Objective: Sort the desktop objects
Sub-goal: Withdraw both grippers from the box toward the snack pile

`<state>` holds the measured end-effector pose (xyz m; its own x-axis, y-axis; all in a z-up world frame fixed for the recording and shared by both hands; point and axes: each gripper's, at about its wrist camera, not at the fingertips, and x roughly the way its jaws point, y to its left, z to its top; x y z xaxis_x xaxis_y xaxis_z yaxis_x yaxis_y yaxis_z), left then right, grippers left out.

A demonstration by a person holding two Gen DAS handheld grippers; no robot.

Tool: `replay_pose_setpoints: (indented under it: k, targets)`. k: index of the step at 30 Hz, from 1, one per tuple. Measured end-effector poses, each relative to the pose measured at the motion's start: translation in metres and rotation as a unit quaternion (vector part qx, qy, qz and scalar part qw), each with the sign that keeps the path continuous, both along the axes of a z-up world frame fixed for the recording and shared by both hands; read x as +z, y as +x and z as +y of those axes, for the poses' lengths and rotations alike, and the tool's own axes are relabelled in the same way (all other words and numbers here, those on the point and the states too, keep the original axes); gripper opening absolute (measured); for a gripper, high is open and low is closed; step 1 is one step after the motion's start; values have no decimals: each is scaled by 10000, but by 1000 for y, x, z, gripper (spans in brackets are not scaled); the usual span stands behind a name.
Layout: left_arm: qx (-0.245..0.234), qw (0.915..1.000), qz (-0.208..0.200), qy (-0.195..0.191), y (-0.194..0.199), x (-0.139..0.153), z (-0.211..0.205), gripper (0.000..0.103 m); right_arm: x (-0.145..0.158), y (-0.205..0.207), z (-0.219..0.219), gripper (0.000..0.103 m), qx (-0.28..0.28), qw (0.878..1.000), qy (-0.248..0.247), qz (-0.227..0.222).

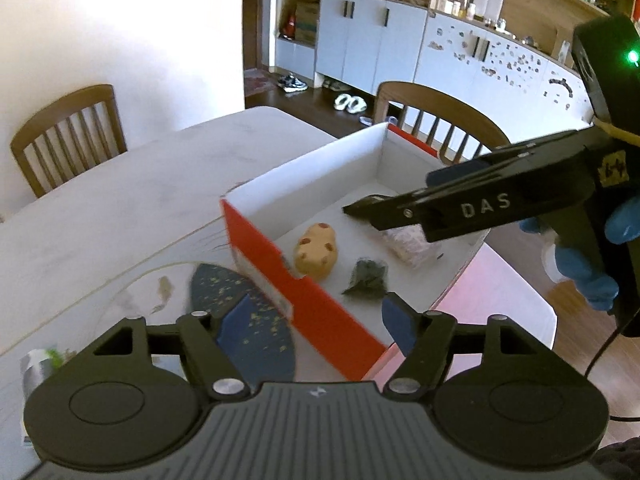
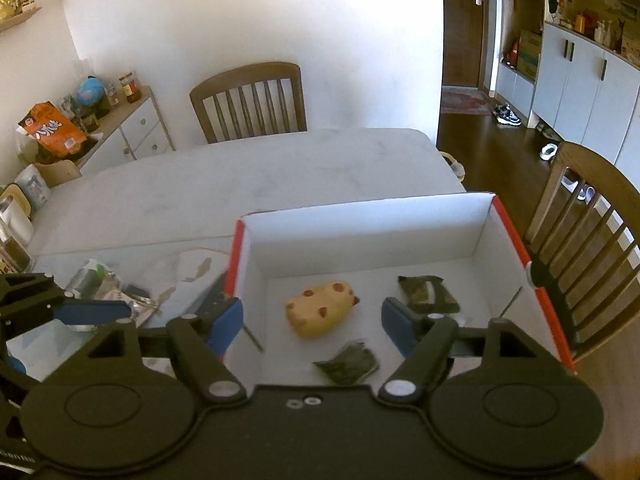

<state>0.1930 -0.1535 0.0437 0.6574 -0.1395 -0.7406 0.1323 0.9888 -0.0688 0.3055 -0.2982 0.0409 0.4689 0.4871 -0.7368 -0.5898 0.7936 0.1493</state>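
Box (image 2: 360,216), red outside and white inside, stood at table (image 2: 240,168) edge; held spotted yellow toy (image 2: 320,314), two dark packets (image 2: 352,364) (image 2: 428,294) and, in left view, a pale wrapped item (image 1: 406,244). Right gripper (image 2: 312,320) hung over box, jaws spread, nothing between. Left gripper (image 1: 316,320) straddled near wall, likewise spread and empty. Judged between placements. Next move called for reaching unsorted clutter (image 2: 108,284) left of box and closing on one piece.

Inside the open red-and-white box (image 2: 516,240): a tan spotted toy (image 2: 320,312) on its side, two dark packets (image 2: 428,294) (image 2: 350,364) (contents unclear) lying flat nearby.
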Motion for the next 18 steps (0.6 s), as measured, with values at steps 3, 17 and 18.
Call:
replay_pose_setpoints:
  k: [3, 17, 18]
  targets:
    - [109, 9999, -59, 21, -13, 4, 14, 77, 2, -11, 8, 82, 2, 10000, 39, -16]
    - [568, 9981, -222, 4, -62, 8, 81, 90, 9, -61, 56, 95, 190, 9993, 245, -198]
    - [597, 9979, -230, 7, -65, 8, 86, 91, 8, -64, 60, 95, 185, 9993, 252, -186]
